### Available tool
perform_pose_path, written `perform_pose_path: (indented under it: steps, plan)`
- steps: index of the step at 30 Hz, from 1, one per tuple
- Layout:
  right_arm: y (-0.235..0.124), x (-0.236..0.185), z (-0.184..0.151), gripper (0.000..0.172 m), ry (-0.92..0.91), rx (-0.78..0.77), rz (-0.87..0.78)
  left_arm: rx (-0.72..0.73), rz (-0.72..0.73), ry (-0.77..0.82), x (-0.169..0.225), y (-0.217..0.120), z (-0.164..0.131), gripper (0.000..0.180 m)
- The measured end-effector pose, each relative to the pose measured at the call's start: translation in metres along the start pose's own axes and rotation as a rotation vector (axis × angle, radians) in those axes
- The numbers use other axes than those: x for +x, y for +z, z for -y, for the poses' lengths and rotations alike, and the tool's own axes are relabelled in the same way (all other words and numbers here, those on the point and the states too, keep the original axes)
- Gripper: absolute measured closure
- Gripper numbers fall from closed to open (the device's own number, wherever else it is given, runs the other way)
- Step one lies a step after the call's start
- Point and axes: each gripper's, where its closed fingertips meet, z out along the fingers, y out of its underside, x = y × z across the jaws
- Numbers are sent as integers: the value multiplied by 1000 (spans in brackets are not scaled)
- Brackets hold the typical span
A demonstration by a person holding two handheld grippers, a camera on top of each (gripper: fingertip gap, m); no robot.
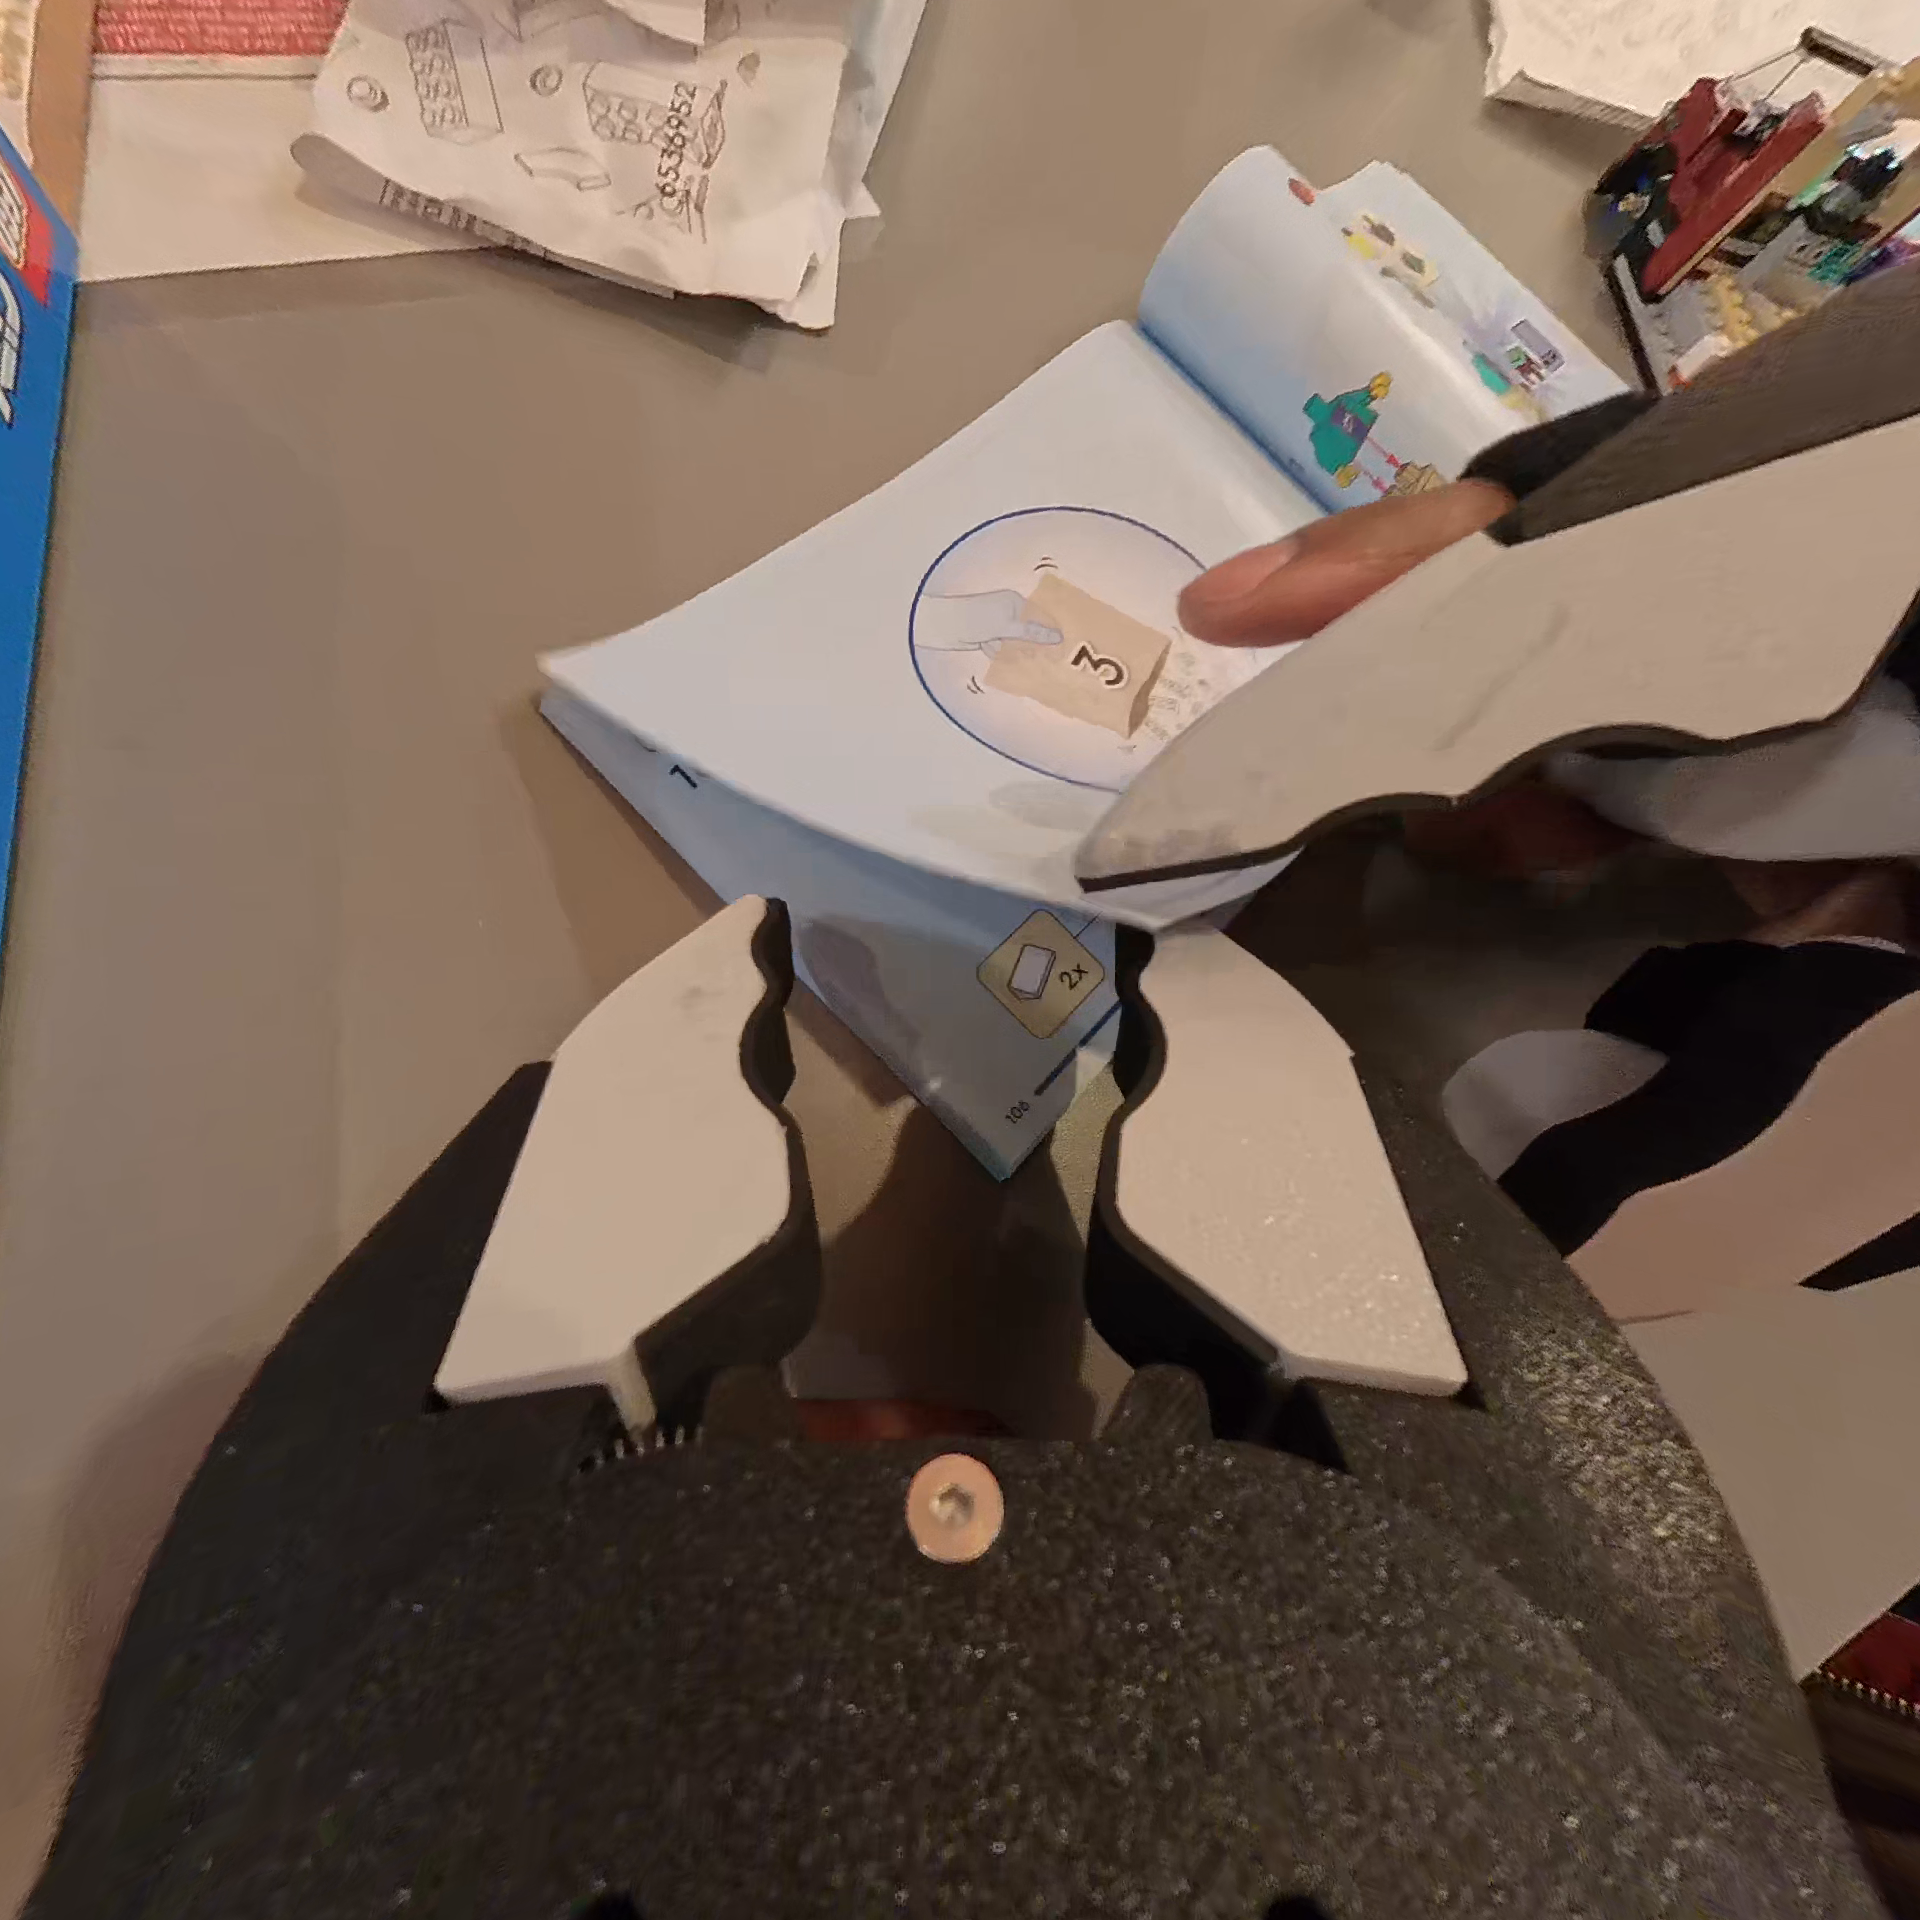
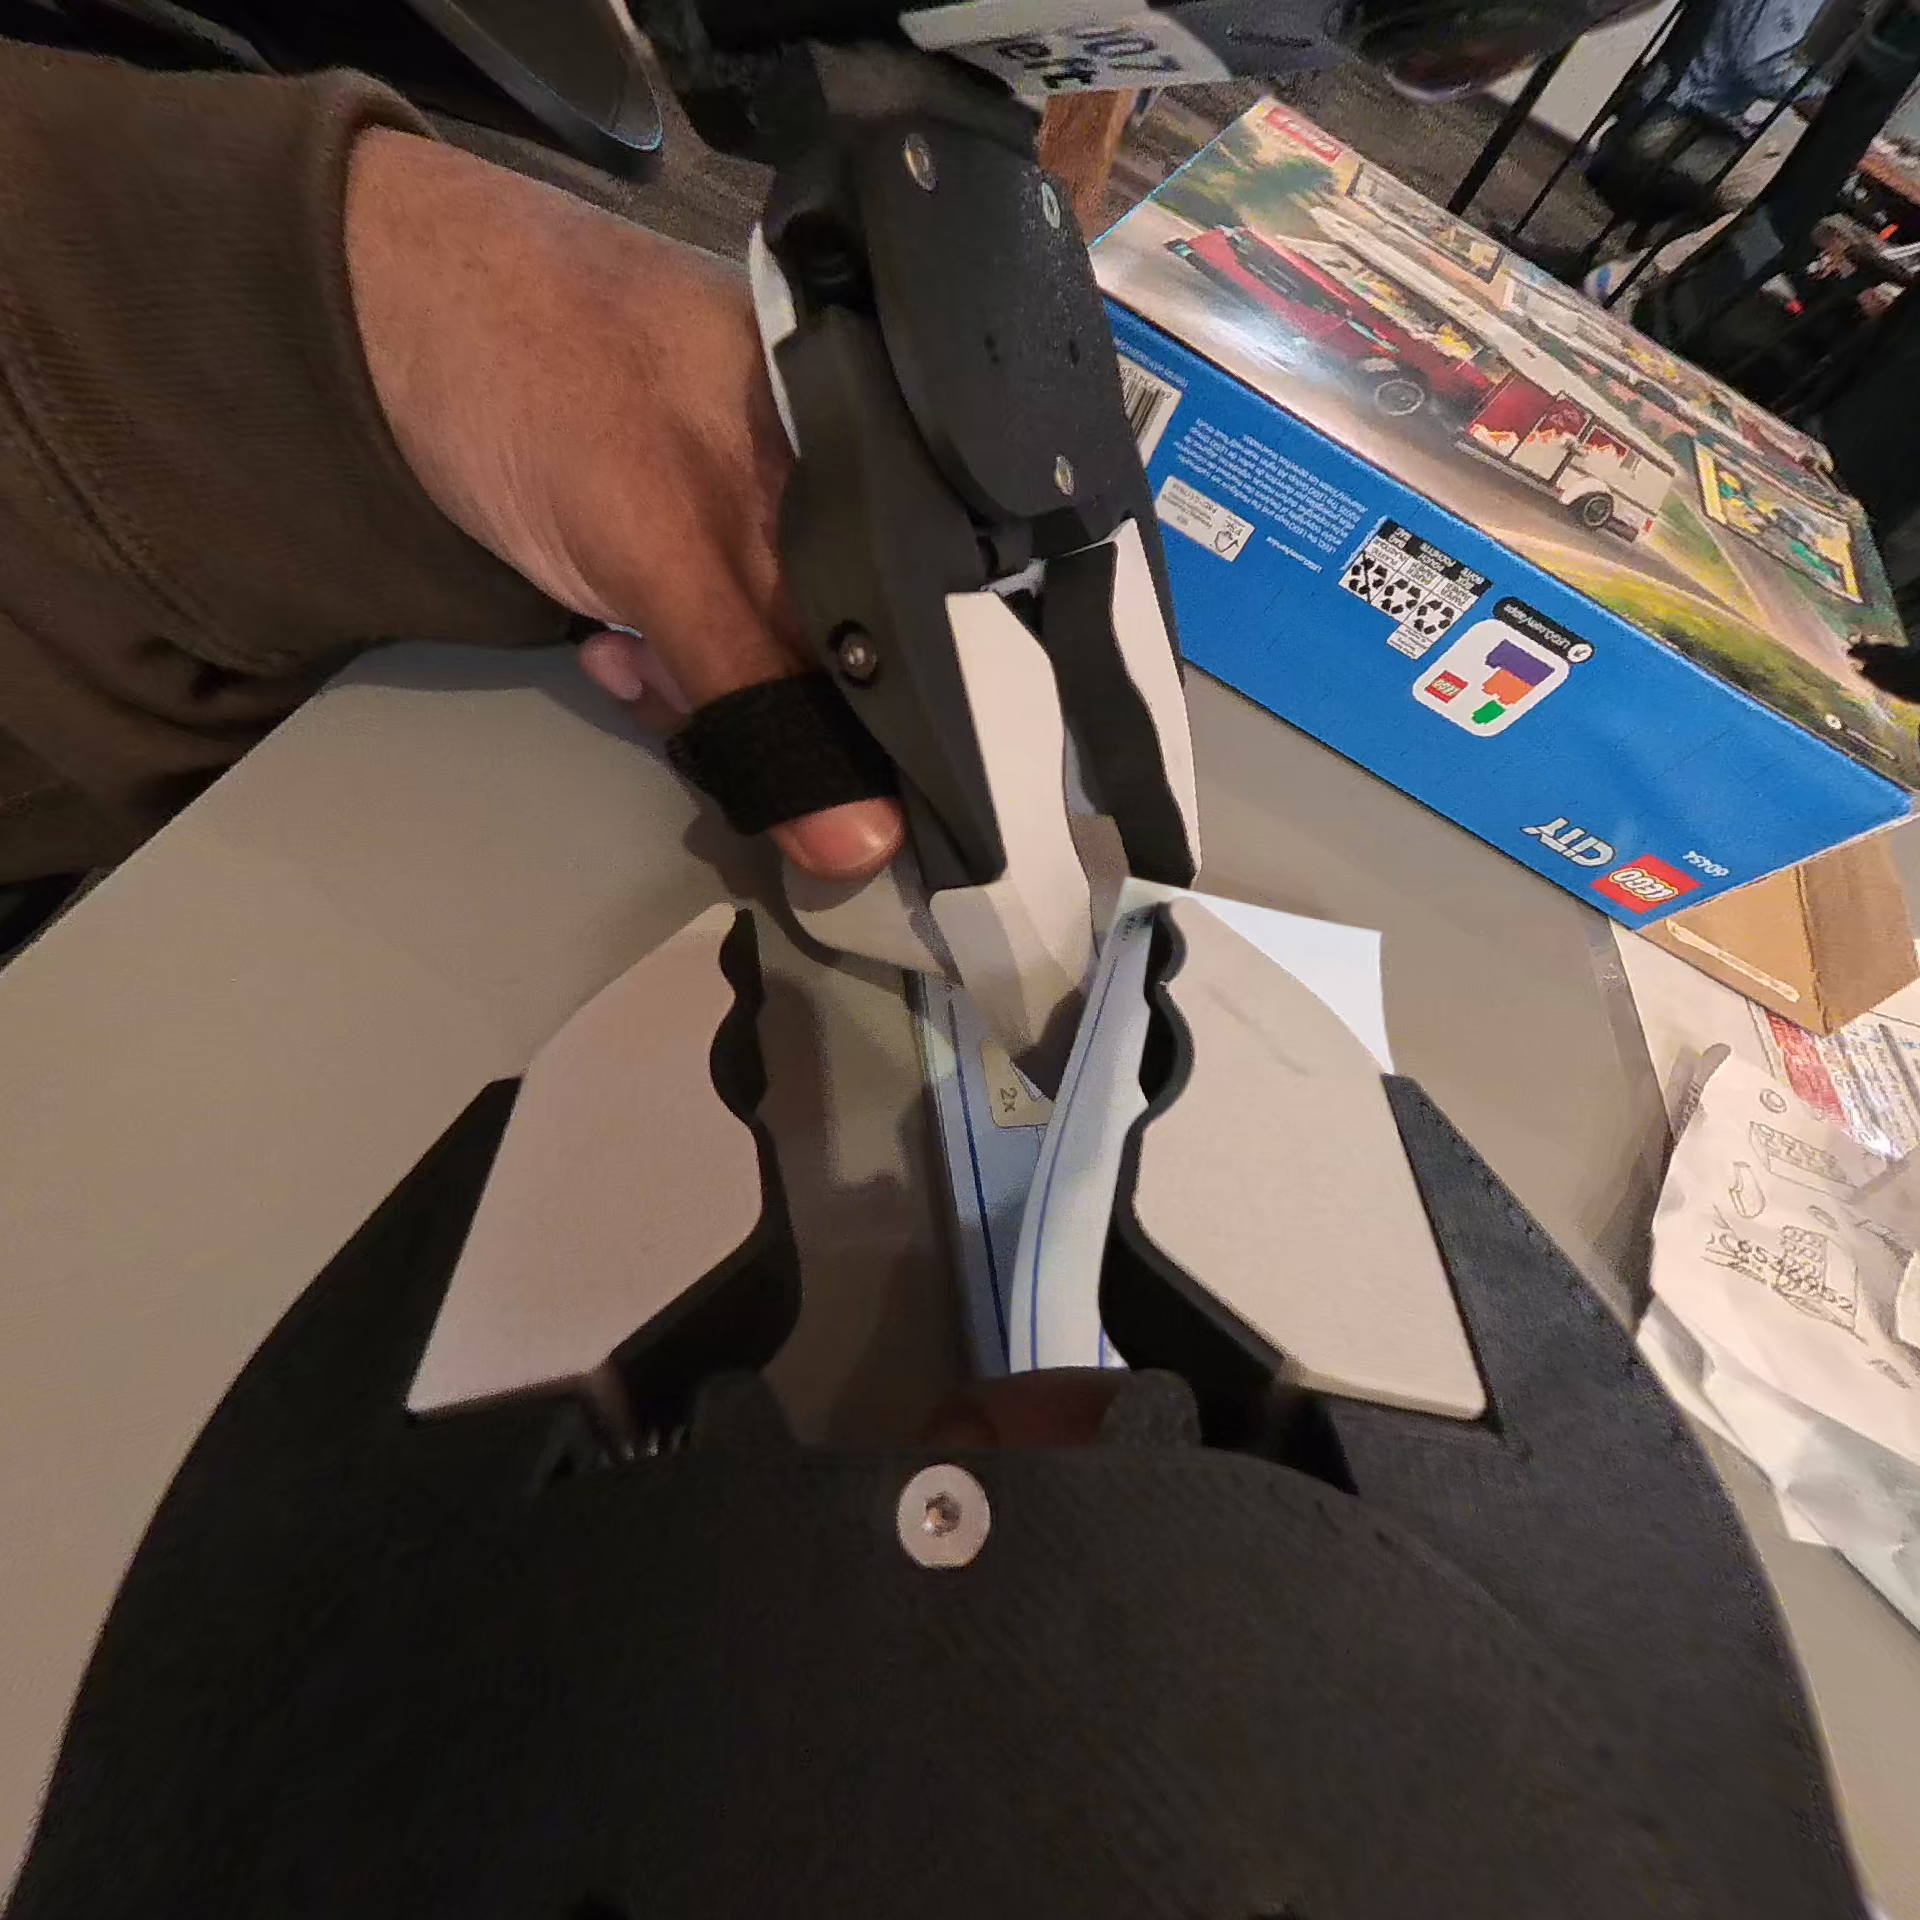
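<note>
At the far left of your left wrist view, the blue toy box (image 1: pixel 26 540) runs along the edge of the grey table (image 1: pixel 312 727). Beyond it lies a crumpled white paper bag (image 1: pixel 582 156) printed with line drawings of bricks.

In the middle, the instruction booklet (image 1: pixel 831 707) lies open on the table, its pale blue pages bowed upward. Your left gripper (image 1: pixel 951 935) hangs over the booklet's near corner with its jaws spread wide. The lower page shows between the fingers, and neither pad presses on it.

To the right, your right gripper (image 1: pixel 1143 862) comes in from the side. One of its pale fingers (image 1: pixel 1351 707) lies over the raised top page, its tip at that page's near edge. A fingertip (image 1: pixel 1299 582) in a black strap shows just above it. At the far right, a partly built brick model (image 1: pixel 1766 177) in dark red and tan stands on the table.

From your right wrist view, your left hand (image 2: pixel 540 416) and brown sleeve fill the left side, holding the left gripper (image 2: pixel 1039 914) tips-down onto the booklet. Your right gripper (image 2: pixel 951 935) is open wide. The curled pages (image 2: pixel 1060 1195) run up between its fingers close against the right-hand pad, while the other pad stands clear, so nothing is clamped. The blue box (image 2: pixel 1507 623) lies further right, with the printed paper bag (image 2: pixel 1787 1247) at the edge.
</note>
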Motion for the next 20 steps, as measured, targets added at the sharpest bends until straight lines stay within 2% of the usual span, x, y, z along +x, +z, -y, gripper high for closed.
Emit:
perform_pose_path:
  steps: [5, 9, 20]
  plan:
    - [0, -4, 6, 93, -49, -89, 80, 5, -14, 9, 2, 0, 1, 124]
    - [3, -1, 13, 92, -47, -61, 118, 3, -21, 28, 5, 2, 1, 125]
    - [4, 3, -2, 94, -14, -93, 119, -9, -22, 29, 5, 3, 0, 125]
